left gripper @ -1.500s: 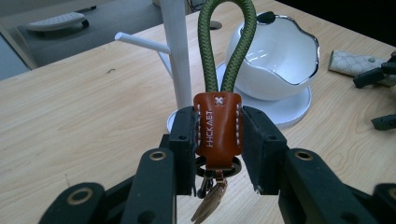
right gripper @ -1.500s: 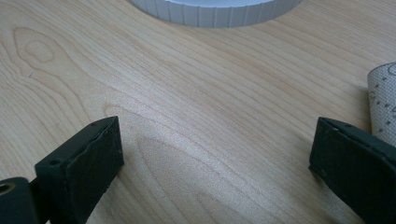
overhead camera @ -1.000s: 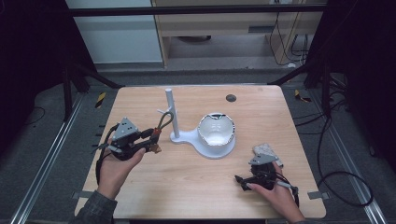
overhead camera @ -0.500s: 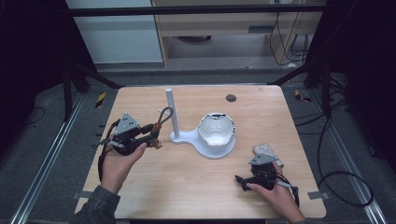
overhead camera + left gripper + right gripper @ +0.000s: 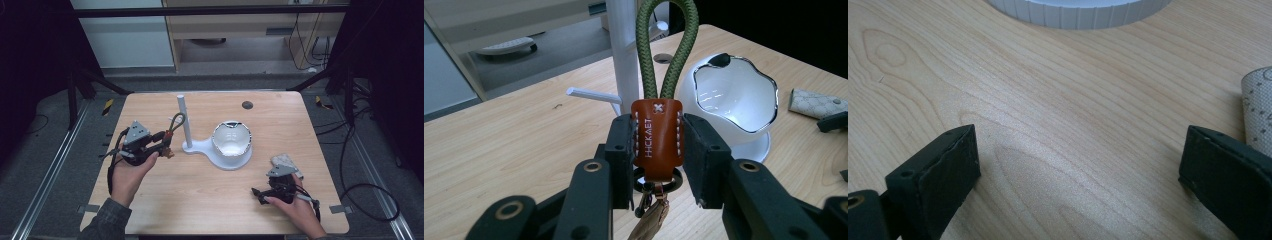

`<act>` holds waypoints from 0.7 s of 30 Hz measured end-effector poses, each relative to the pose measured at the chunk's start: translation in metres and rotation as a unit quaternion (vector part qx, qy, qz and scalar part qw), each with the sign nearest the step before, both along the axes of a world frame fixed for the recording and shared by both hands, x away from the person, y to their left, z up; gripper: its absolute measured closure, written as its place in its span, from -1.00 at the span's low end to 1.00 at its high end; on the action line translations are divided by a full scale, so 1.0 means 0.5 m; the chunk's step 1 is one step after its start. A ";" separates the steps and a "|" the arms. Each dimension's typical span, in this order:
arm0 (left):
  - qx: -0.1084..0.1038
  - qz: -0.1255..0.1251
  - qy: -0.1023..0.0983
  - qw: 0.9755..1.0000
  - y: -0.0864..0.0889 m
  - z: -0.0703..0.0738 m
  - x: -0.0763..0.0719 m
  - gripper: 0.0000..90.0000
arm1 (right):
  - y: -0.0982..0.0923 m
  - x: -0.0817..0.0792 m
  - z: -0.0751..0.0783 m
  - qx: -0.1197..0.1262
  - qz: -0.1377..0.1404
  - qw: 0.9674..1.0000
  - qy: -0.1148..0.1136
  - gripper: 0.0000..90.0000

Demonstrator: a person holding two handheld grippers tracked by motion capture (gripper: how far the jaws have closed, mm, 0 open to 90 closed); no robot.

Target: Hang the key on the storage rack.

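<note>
Since the earlier frame, from above, my left gripper (image 5: 162,146) has drifted slightly right toward the white post (image 5: 184,120), presumably to hang the keychain (image 5: 172,129). Its view shows jaws clamping the keychain's leather tab, stamped "HICKMET". My right gripper (image 5: 1078,170) gapes wide, empty, over the table (image 5: 1048,100).

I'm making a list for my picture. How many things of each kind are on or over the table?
Grippers: 2 (left gripper, right gripper)
White stand with bowl: 1
Keychain: 1
Patterned pouch: 1
Dark disc: 1
Total: 6
</note>
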State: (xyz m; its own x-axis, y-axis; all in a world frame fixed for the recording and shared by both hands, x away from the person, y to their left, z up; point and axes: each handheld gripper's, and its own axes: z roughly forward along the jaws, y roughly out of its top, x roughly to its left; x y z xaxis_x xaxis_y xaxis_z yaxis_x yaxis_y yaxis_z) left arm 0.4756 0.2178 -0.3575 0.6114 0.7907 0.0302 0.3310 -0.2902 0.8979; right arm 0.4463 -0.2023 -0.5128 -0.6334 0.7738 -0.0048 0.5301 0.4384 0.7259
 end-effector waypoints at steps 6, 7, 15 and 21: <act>-0.007 0.008 0.007 1.000 -0.006 -0.017 0.014 0.46 | 0.000 0.000 0.000 0.000 0.000 1.000 0.000 -0.94; -0.006 0.009 0.008 1.000 -0.008 -0.020 0.017 0.46 | 0.000 0.000 0.000 0.000 0.001 1.000 -0.001 -0.94; -0.006 0.020 0.015 1.000 -0.018 -0.044 0.038 0.46 | 0.000 0.000 0.000 0.000 0.001 1.000 0.000 -0.94; -0.009 0.029 0.018 0.999 -0.025 -0.057 0.052 0.46 | 0.000 0.000 0.000 0.000 0.001 1.000 0.000 -0.94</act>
